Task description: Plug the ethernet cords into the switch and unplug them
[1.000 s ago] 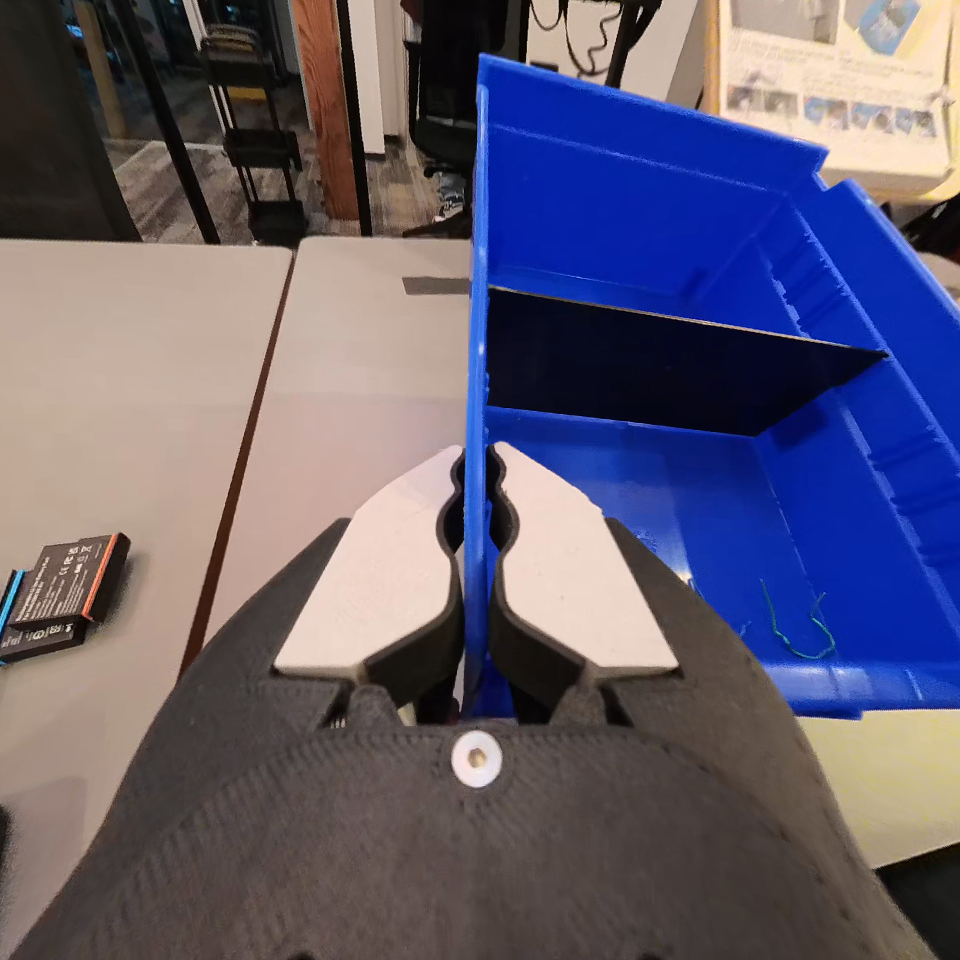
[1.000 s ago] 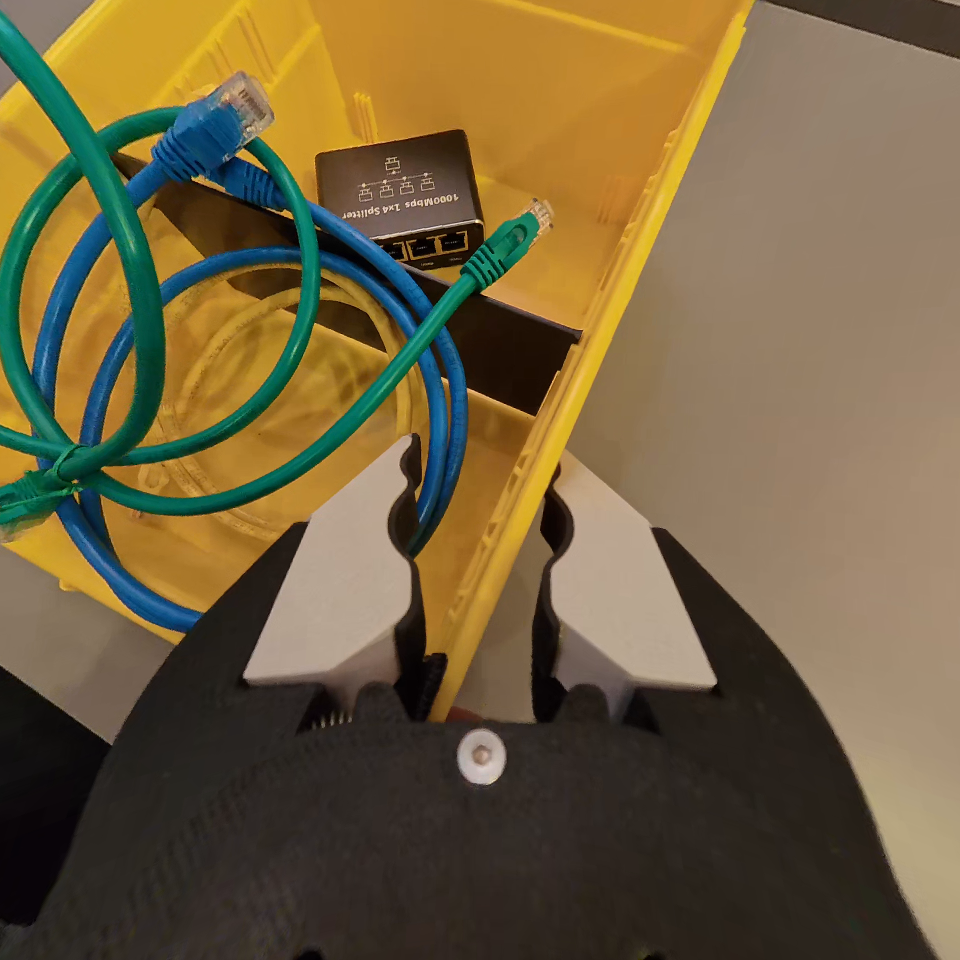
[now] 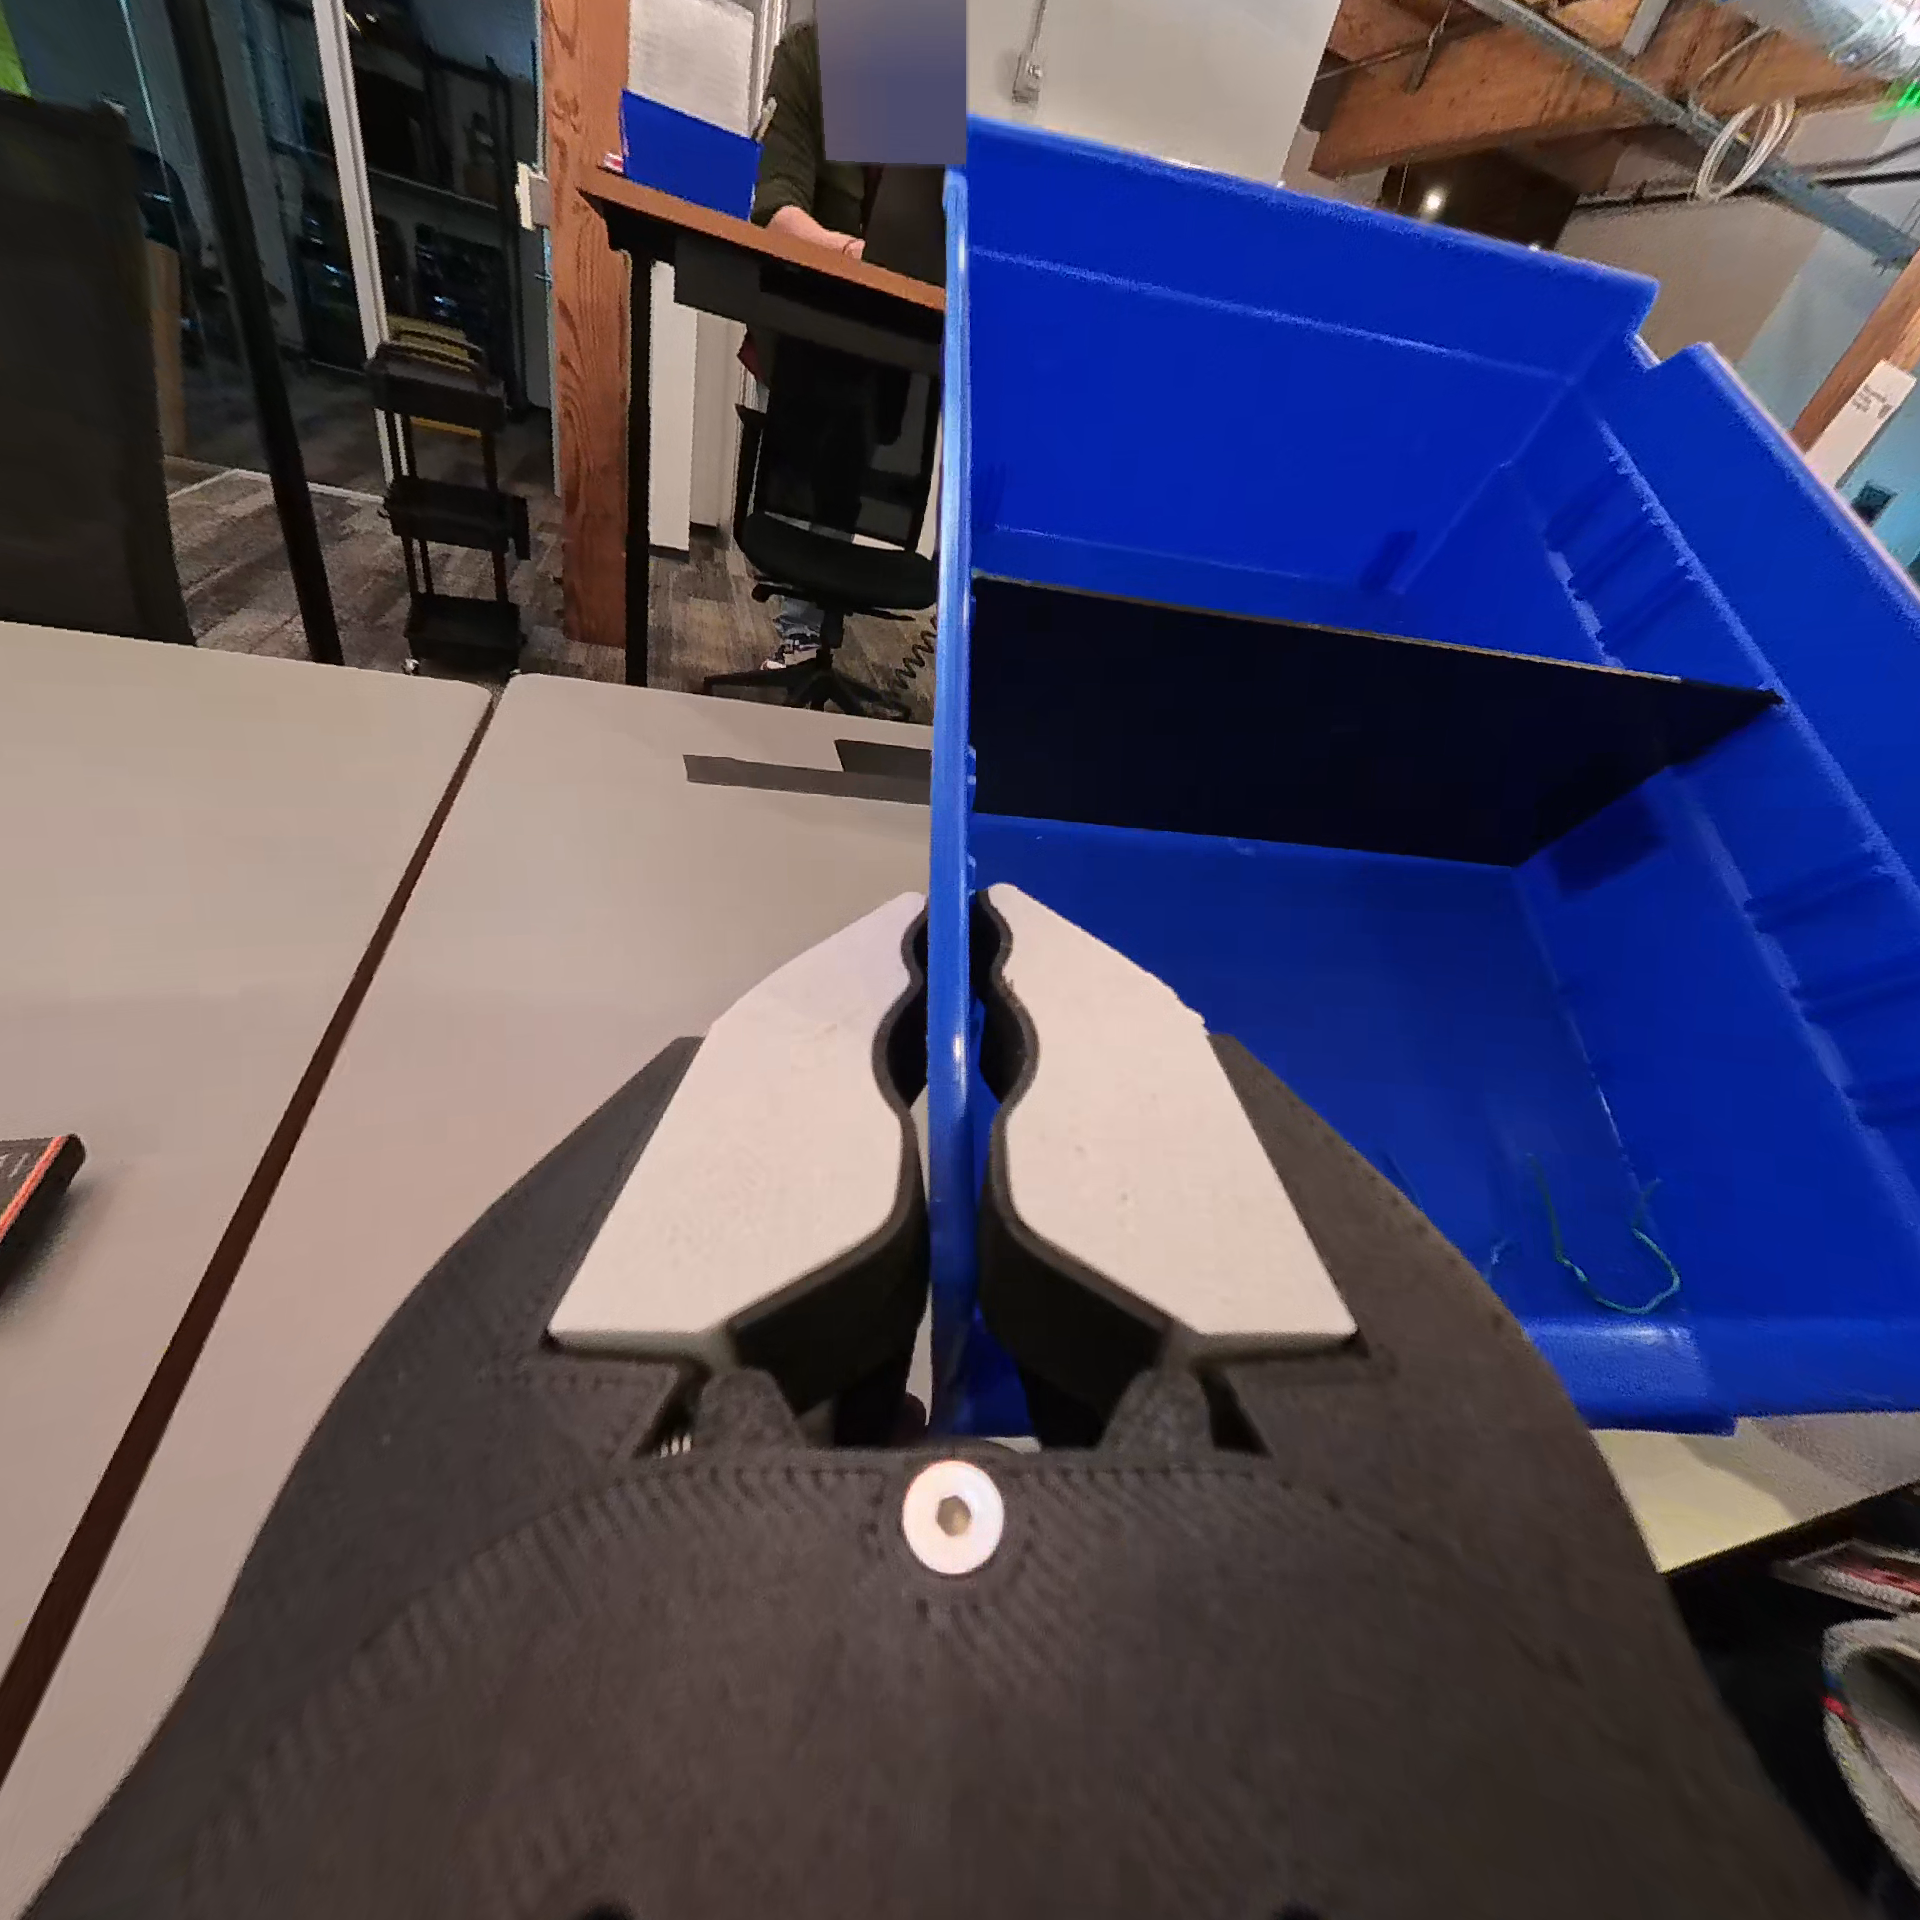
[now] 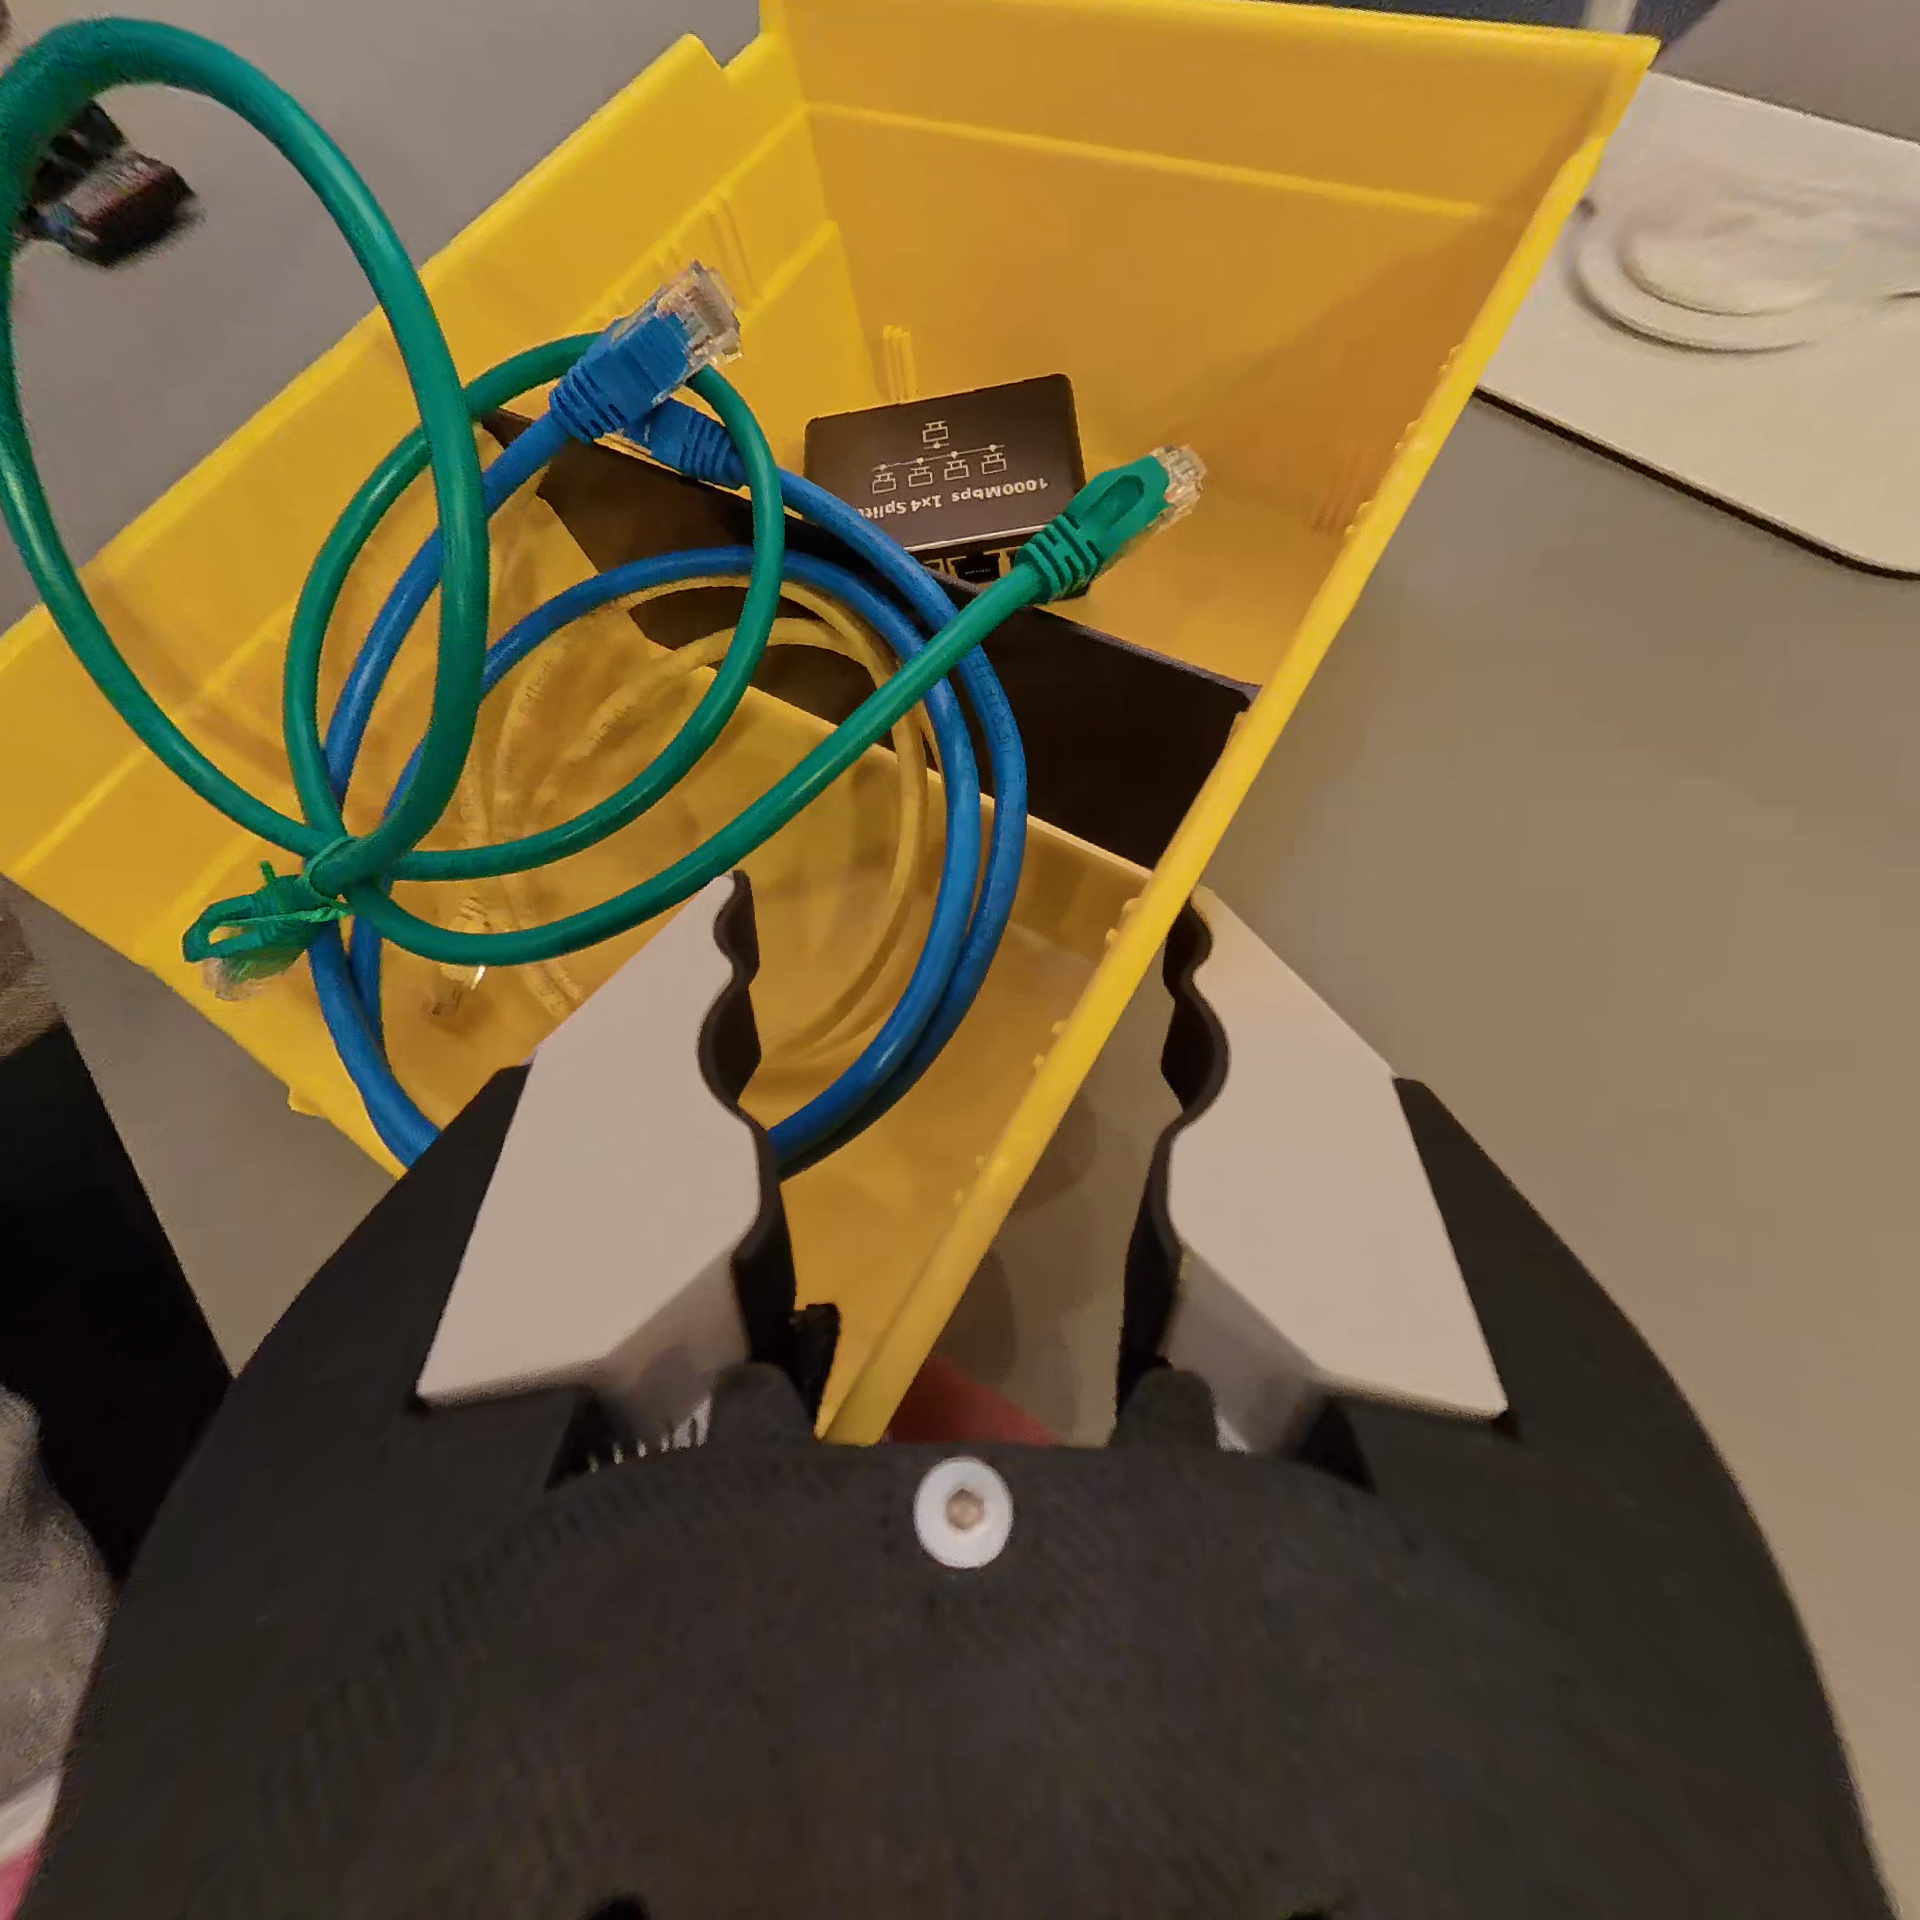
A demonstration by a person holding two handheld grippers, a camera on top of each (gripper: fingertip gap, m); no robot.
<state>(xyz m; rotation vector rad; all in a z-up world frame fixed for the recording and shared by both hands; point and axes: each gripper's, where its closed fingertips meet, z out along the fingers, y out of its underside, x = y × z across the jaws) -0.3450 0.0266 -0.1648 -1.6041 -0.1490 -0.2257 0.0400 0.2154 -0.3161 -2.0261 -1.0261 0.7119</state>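
Cords point(image 4: 665, 727), switch point(image 4: 945, 457) — unplugged in yellow bin point(image 4: 1195, 260); my right jaws gape astride its wall, left jaws clamp blue bin point(image 3: 1299, 416) — plugging all ahead.

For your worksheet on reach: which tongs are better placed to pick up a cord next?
Right. The right tongs are open above the cords and switch; the left tongs grip the blue bin.

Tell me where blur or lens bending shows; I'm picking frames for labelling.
Left wrist view: wide-angle bowing in the blue bin wall, soft smear at the left tool housing's lower edge. Right wrist view: cords and switch sharp, motion blur top left, frame edges stretched.
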